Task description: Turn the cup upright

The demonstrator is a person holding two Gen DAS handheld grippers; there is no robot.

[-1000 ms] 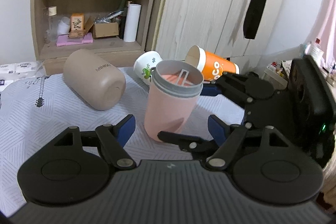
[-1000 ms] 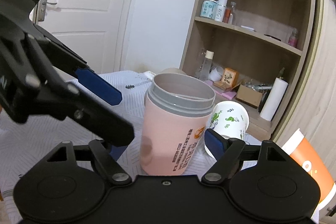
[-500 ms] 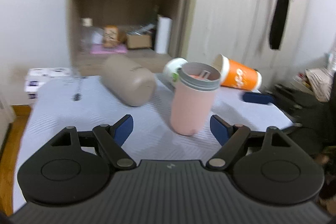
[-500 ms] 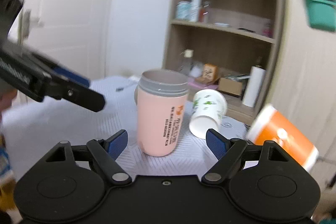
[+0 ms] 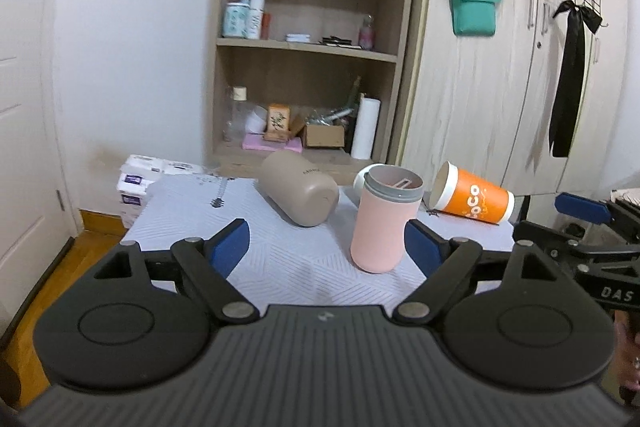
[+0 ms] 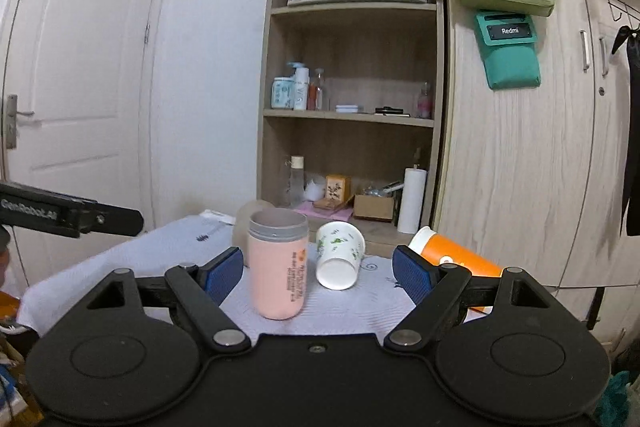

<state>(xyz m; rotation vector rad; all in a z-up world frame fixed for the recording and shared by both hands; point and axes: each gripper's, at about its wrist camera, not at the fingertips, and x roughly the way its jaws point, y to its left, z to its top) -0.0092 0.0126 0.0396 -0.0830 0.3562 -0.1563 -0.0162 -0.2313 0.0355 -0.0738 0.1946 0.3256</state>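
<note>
1. Pink cup (image 5: 382,225) w/ grey rim band is seen standing upright, mouth up, on the white patterned tablecloth (image 5: 280,259); smooth cylinder, small print down one side in the right wrist view (image 6: 279,267).
2. Left gripper (image 5: 326,241) is held level, pulled back from the cup; blue-padded fingers spread wide apart, nothing between them.
3. Right gripper (image 6: 318,273) is likewise held level & short of the cup; fingers apart, nothing gripped.
4. Beige tumbler (image 5: 300,189) is lying on its side behind-left of the cup, matte finish.
5. White floral paper cup (image 6: 339,255) & orange paper cup (image 5: 470,199) are both tipped over, to the right.
6. Wooden shelf unit (image 6: 348,123) is seen behind the table.
</note>
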